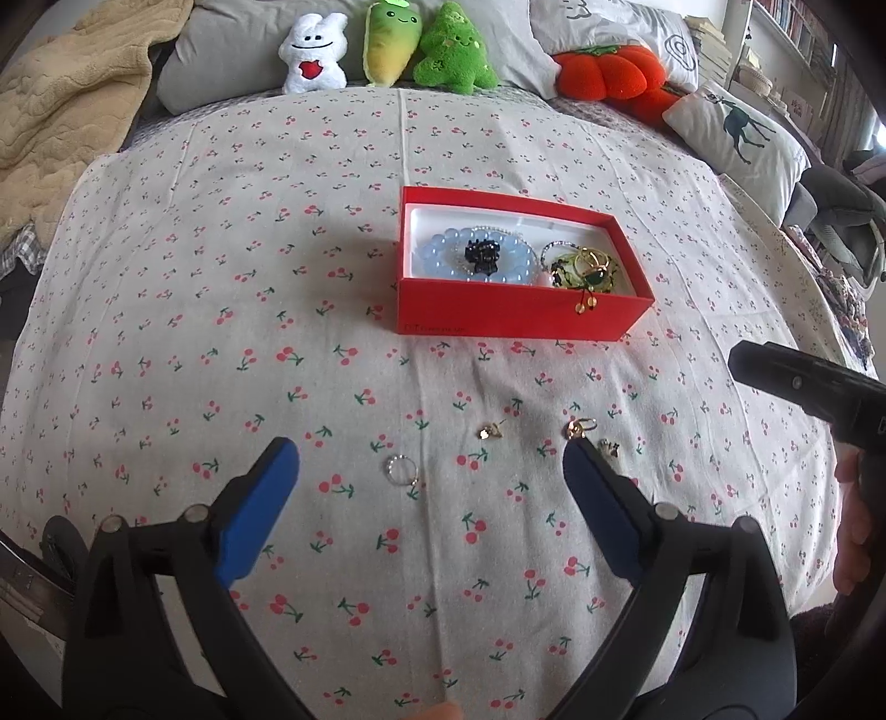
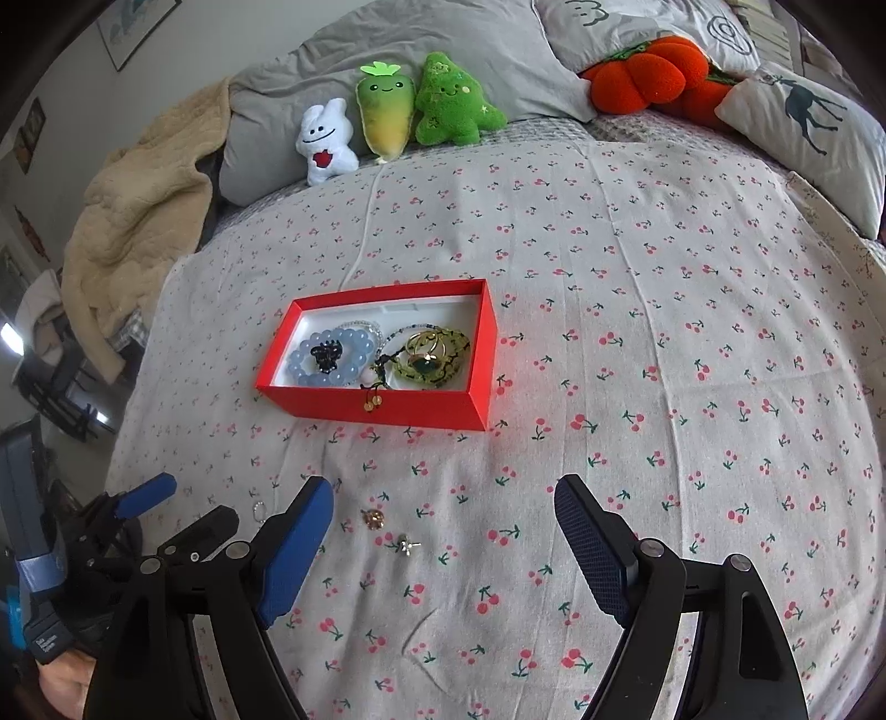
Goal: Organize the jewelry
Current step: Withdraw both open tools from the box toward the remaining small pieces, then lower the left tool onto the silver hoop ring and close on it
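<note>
A red box (image 1: 498, 318) (image 2: 376, 409) lies on the cherry-print bedsheet. It holds a blue bead bracelet (image 1: 443, 260) (image 2: 354, 343), a black clip (image 1: 480, 257) and a green and gold tangle (image 1: 587, 268) (image 2: 437, 354). Loose on the sheet in front of it are a silver ring (image 1: 401, 469) (image 2: 259, 509), a gold earring (image 1: 490, 432), a gold piece (image 1: 578, 429) (image 2: 374, 519) and a small stud (image 1: 611, 447) (image 2: 408, 545). My left gripper (image 1: 429, 451) (image 2: 183, 507) hovers open above the silver ring. My right gripper (image 2: 443, 490) is open too, the stud lying below its gap. Neither holds anything.
Plush toys (image 1: 387, 47) (image 2: 398, 111) and grey pillows (image 2: 288, 105) line the head of the bed, with an orange pumpkin cushion (image 1: 603, 72) and a deer pillow (image 2: 808, 116) at the right. A beige blanket (image 1: 61, 105) is heaped at the left.
</note>
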